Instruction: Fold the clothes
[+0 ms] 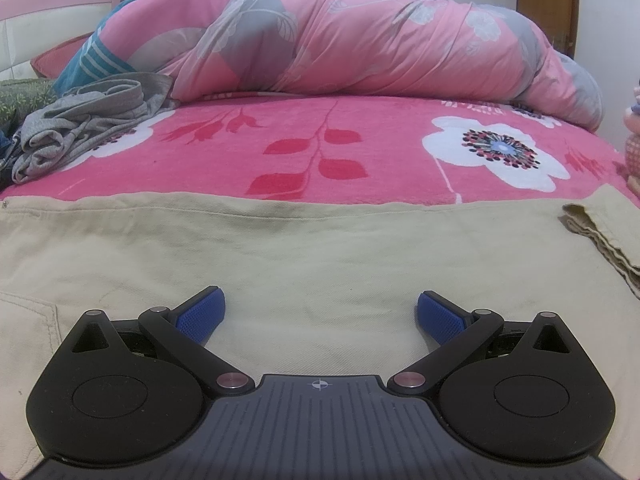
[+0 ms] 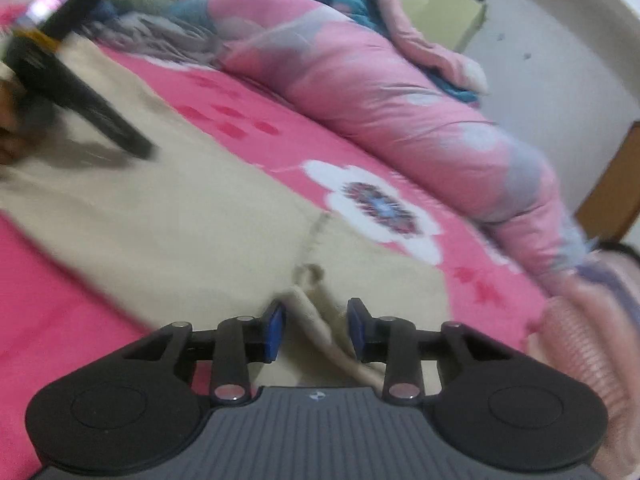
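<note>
Beige trousers [image 1: 304, 248] lie flat across the pink flowered bed sheet [image 1: 360, 140]. My left gripper [image 1: 320, 312] is wide open and rests low over the beige cloth, holding nothing. A folded hem of the trousers [image 1: 604, 228] lies at the right. In the blurred right wrist view the trousers [image 2: 180, 216] stretch away to the left. My right gripper [image 2: 316, 328] is partly open, its blue pads [image 2: 275, 330] on either side of a raised fold of beige hem [image 2: 316, 320]; they do not pinch it. The left gripper [image 2: 80, 96] shows there at upper left on the cloth.
A rolled pink and grey quilt [image 1: 360, 40] lies along the far side of the bed. A crumpled grey garment [image 1: 84, 124] lies at the far left. A pink ribbed object [image 2: 580, 340] lies near the right gripper. A cardboard box [image 2: 440, 12] stands behind.
</note>
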The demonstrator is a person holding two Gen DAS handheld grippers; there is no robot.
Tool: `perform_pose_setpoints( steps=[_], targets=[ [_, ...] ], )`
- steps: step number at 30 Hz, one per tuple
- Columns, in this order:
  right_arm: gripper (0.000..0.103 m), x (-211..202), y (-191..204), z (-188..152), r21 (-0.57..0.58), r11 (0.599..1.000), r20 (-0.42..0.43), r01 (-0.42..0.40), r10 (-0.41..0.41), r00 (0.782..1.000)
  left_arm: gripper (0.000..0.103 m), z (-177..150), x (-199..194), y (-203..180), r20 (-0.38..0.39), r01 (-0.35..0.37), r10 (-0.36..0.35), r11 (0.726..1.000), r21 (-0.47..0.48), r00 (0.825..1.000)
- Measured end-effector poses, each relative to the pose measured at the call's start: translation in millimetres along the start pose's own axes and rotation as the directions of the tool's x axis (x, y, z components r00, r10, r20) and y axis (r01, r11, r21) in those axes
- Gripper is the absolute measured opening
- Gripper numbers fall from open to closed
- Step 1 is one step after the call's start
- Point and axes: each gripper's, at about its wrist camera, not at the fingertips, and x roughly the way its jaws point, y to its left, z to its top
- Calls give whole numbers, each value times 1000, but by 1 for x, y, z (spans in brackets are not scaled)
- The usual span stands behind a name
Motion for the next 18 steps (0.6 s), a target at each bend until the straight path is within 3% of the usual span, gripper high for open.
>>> perform_pose_setpoints(
  steps=[3, 10, 18],
  targets=[
    [36, -21, -11, -3, 58, 997, 31, -47, 45, 998, 103, 0, 0, 0, 1, 0, 0, 1000, -1, 1000],
    [32, -12, -28, 2, 19, 1000, 10, 11, -11, 1000, 103, 0, 0, 0, 2, 0, 0, 1000, -3, 1000],
    [29, 2, -10, -2, -115, 993, -33, -2, -1, 999, 103, 0, 0, 0, 3, 0, 0, 1000, -3, 1000]
  ],
)
